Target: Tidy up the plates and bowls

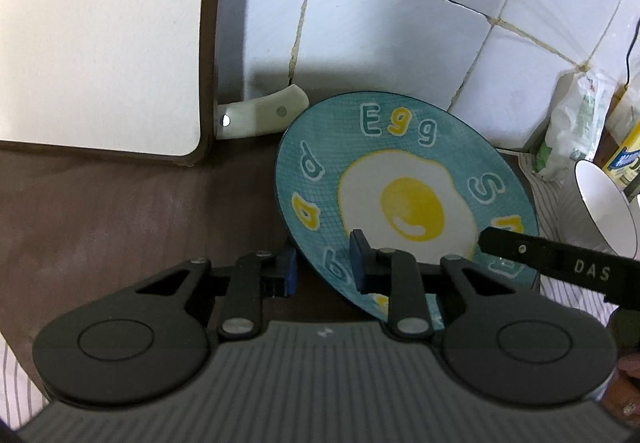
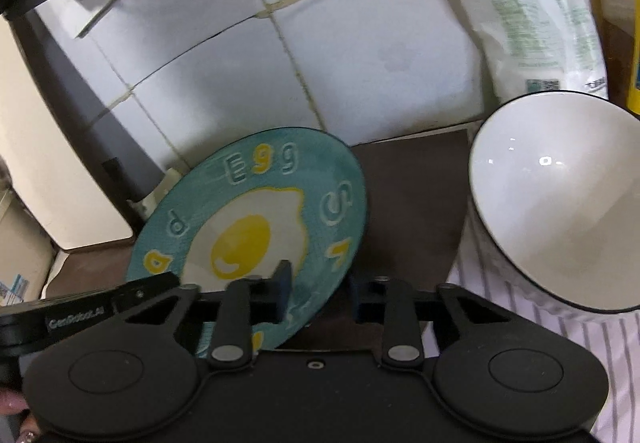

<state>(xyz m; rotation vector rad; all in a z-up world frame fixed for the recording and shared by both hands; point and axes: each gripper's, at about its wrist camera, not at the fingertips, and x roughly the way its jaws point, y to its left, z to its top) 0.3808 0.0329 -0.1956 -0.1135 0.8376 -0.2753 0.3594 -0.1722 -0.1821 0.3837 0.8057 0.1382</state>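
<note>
Plate (image 1: 404, 179) rim sits, seemingly pinched, between both claws' fingers.

Left wrist view: sits on the left gripper (image 1: 325, 267), looking forward and steeply down along its fingers; faces the tiled wall (image 1: 400, 27), with a white board (image 1: 100, 43) at the left.
Right wrist view: sits on the right gripper (image 2: 318, 293), tilted down the same way, facing the same wall (image 2: 340, 55).
Nearness: both are close; each gripper's own body fills the lower third of its picture.
Shared scene: the egg plate (image 1: 404, 183) (image 2: 256, 211), brown worktop (image 1: 120, 219) (image 2: 416, 183), white bowl (image 1: 604, 203) (image 2: 560, 195) and white packet (image 1: 576, 123) (image 2: 536, 11).
Cross-sight: each view catches the other gripper at its edge.
</note>
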